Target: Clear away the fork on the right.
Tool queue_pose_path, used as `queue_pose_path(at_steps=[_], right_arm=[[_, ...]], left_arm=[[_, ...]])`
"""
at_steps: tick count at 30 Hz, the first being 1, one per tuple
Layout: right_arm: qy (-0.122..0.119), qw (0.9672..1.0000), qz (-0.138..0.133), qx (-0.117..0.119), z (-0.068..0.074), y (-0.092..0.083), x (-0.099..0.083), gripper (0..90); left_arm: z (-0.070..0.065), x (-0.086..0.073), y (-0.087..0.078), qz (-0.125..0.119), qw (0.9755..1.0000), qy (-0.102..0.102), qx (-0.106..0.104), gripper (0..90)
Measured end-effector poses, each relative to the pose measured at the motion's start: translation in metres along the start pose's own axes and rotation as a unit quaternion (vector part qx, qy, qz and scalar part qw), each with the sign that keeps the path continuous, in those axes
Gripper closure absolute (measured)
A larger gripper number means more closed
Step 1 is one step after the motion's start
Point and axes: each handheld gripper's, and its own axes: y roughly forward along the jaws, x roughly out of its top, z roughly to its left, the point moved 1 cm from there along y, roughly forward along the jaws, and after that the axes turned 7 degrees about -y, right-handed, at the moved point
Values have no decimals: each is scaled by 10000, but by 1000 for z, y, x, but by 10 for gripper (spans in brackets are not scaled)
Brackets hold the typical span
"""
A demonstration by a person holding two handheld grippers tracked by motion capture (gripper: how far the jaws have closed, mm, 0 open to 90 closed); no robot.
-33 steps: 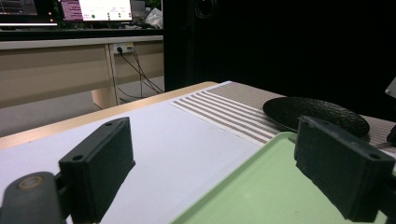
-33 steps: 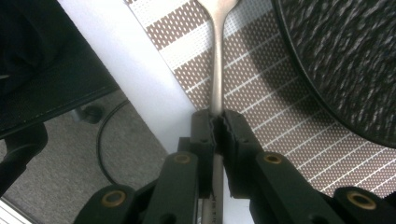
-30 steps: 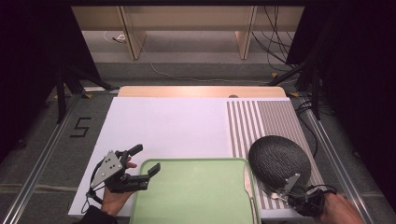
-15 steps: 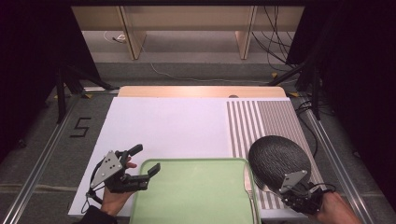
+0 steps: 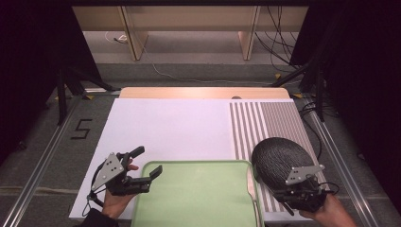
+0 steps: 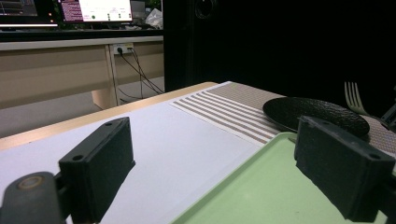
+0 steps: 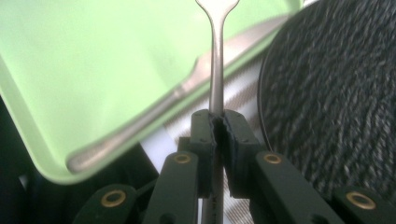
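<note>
Right claw (image 7: 218,122): clamped on fork (image 7: 216,70) handle, long axis running straight ahead (knife (image 7: 177,93) crossing beneath); plate (image 7: 336,102) alongside.

We saw the left gripper (image 6: 210,172) with its two black jaws standing wide apart and nothing between them. Under the right jaw lay the green tray (image 6: 261,186). Behind it a dark plate (image 6: 315,114) rested on the striped mat (image 6: 229,109), and a fork (image 6: 355,98) stood up just beyond the plate.
</note>
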Motion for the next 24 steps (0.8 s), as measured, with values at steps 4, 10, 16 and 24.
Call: queue_pose_path(at_steps=[4,10,16,24], right_arm=[[296,9988,-336,194,0,1,3,839],[592,9951,-706,348,1,3,10,839],[664,9931,-927,290,6,3,18,839],[678,9882,-1198,671,18,12,30,839]], left_arm=[[0,0,0,-1,10000,-1,0,114],[0,0,0,8,10000,7,0,114],[0,0,0,7,10000,4,3,114],[0,0,0,0,10000,12,3,114]])
